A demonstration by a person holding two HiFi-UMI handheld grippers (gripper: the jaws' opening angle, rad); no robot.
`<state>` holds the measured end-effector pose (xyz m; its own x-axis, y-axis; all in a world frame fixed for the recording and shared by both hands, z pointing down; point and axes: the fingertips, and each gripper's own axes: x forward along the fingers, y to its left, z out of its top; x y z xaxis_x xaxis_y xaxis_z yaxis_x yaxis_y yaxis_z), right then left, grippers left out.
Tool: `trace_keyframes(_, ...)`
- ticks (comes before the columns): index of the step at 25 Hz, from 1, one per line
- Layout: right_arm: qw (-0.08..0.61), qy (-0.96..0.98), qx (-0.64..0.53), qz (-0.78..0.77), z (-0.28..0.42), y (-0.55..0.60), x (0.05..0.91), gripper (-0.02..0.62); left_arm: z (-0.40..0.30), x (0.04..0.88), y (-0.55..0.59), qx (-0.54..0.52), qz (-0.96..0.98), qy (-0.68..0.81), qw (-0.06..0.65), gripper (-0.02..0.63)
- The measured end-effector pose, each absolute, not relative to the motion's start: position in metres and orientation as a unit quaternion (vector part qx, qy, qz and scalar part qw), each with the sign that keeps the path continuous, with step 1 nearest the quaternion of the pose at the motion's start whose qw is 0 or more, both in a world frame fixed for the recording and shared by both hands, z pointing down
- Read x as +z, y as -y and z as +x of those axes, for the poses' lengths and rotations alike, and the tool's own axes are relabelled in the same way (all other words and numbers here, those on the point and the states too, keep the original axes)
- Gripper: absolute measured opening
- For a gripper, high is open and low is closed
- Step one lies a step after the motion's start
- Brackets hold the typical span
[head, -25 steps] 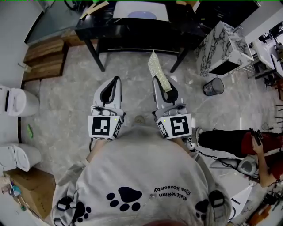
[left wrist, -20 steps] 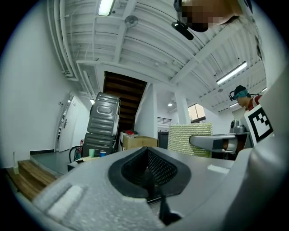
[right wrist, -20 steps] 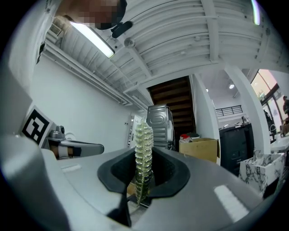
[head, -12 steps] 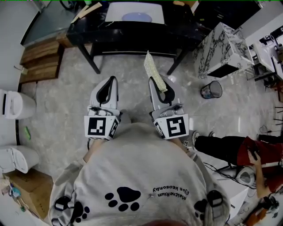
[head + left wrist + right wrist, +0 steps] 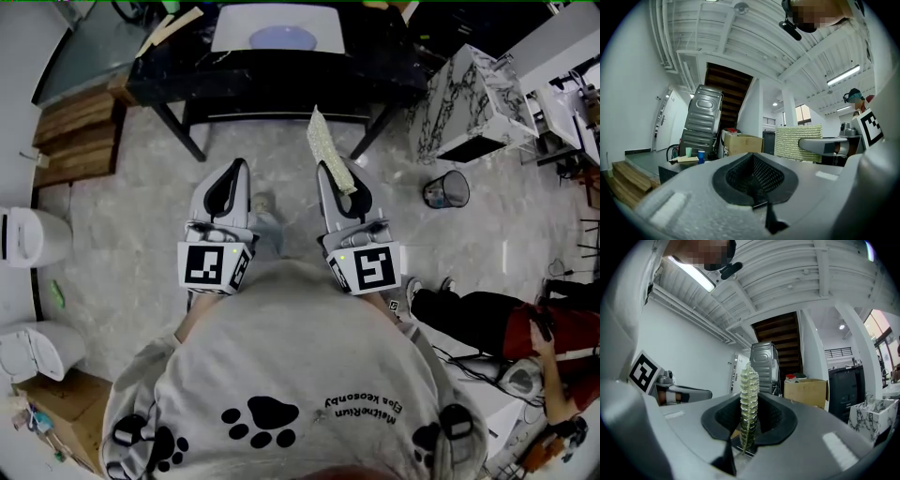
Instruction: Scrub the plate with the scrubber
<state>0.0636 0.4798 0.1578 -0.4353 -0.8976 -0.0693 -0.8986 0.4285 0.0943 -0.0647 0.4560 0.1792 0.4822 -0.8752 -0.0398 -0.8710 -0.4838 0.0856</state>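
Scrubber (image 5: 330,155), a pale green knobbly pad, sits clamped in the right gripper (image 5: 330,180), just above centre in the head view. It sticks out past the jaw tips and leans toward the top of the frame. In the right gripper view it (image 5: 748,404) stands edge-on, pinched between the two black pads. Beside it, left of centre, the left gripper (image 5: 239,173) is held level with the right one. Its jaws are pressed together with nothing between them, as its own view (image 5: 754,187) shows. Both are held over a pale marbled floor (image 5: 141,216). Farther on, at the top of the frame, a black table (image 5: 281,80) carries a white board (image 5: 230,37). A bluish plate (image 5: 284,37) lies on the board, well apart from the scrubber. A small dark bin (image 5: 446,189) stands on the floor at the right.
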Motion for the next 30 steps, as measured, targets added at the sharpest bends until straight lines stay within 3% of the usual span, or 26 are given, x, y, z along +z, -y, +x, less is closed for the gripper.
trace_keyframes(18,-0.007,-0.819,0.046,-0.572,0.054,-0.257,0.166,0.074,-0.070,0.187,-0.226,-0.014,0.888,0.459,0.030,0.002)
trace_keyframes(30,-0.017,-0.797,0.037,-0.602,0.049,-0.188,0.180,0.074,-0.071,0.202,-0.144,-0.016,0.904,0.424,0.044,0.003)
